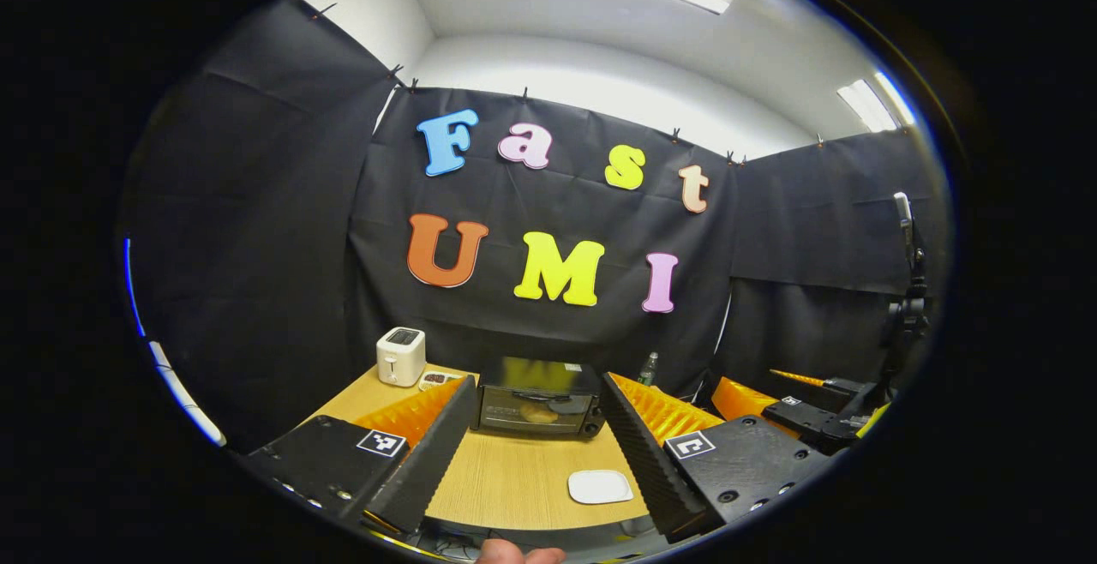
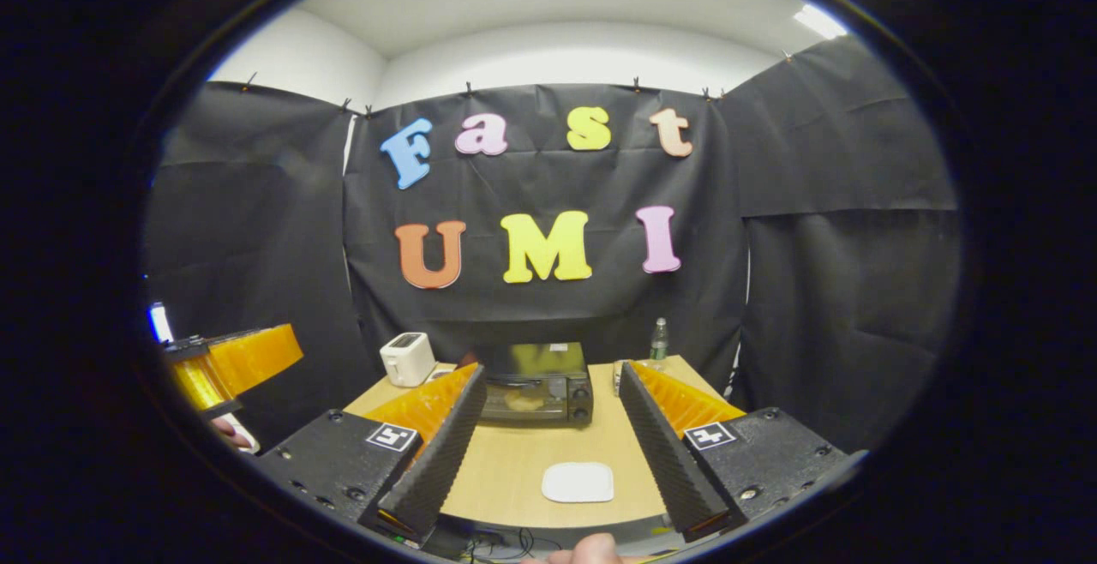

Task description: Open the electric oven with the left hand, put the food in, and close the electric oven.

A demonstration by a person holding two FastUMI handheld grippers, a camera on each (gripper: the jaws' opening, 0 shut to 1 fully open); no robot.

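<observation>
Both tools (image 1: 536, 453) (image 2: 544, 448) agape, oven (image 2: 536, 393) closed

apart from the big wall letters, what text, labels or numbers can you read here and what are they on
Nothing here reads clearly.
oven: pale sticker on top and marks by the knobs, too blurred to read.
bottle: label too small to read.
toaster: front mark too small to read.
square black-and-white tags beside the jaws: coded patterns, not words.
</observation>
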